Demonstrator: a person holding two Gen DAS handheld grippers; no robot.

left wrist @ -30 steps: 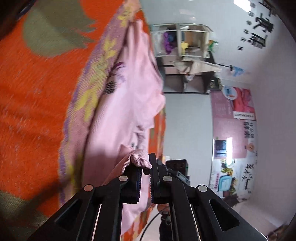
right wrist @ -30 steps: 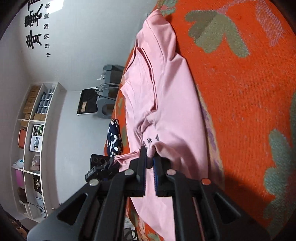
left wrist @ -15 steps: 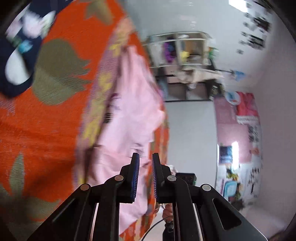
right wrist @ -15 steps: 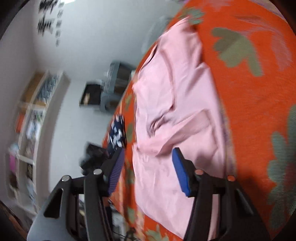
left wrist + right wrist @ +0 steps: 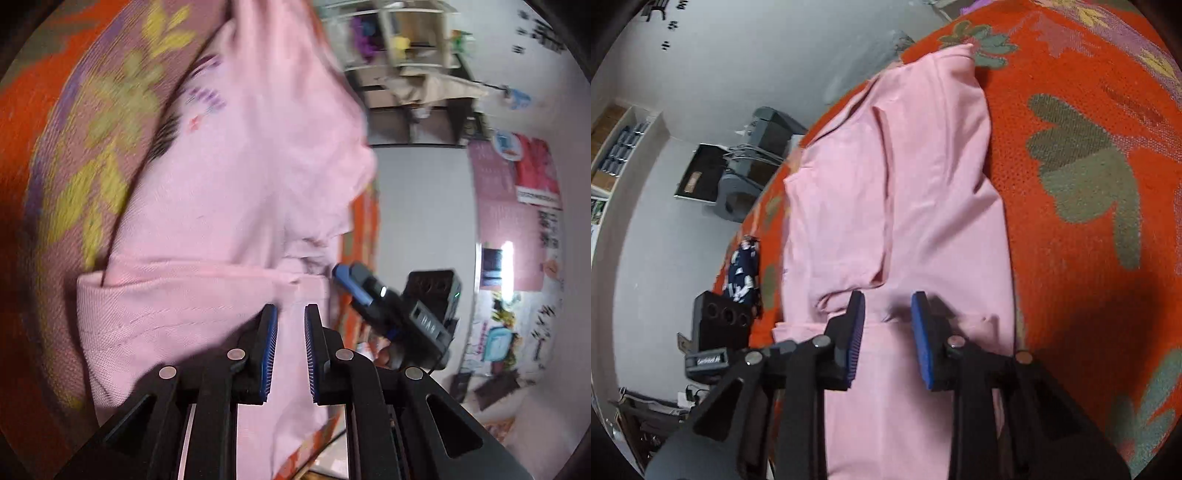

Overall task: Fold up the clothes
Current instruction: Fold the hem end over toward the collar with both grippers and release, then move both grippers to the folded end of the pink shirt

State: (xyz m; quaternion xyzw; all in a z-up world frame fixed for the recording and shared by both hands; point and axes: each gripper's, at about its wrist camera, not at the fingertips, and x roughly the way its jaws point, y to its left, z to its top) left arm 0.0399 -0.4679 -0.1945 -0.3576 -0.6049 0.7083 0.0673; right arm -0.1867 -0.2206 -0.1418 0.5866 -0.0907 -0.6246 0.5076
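Both grippers have let go of the pink shirt [image 5: 905,206]; the left gripper [image 5: 290,332] and right gripper [image 5: 888,325] now have fingers apart and empty. The shirt lies on the orange blanket [image 5: 1082,229] just ahead of the fingers, one flap laid over; that fold looks done.

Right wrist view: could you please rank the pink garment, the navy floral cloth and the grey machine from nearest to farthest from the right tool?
From the right tool:
1. pink garment, directly beneath it.
2. navy floral cloth, to the left.
3. grey machine, upper left, beyond the orange cover.

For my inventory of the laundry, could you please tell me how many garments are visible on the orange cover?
2: a pink shirt spread under both claws, and a dark floral garment bunched near the cover's far edge. Others may lie out of view.
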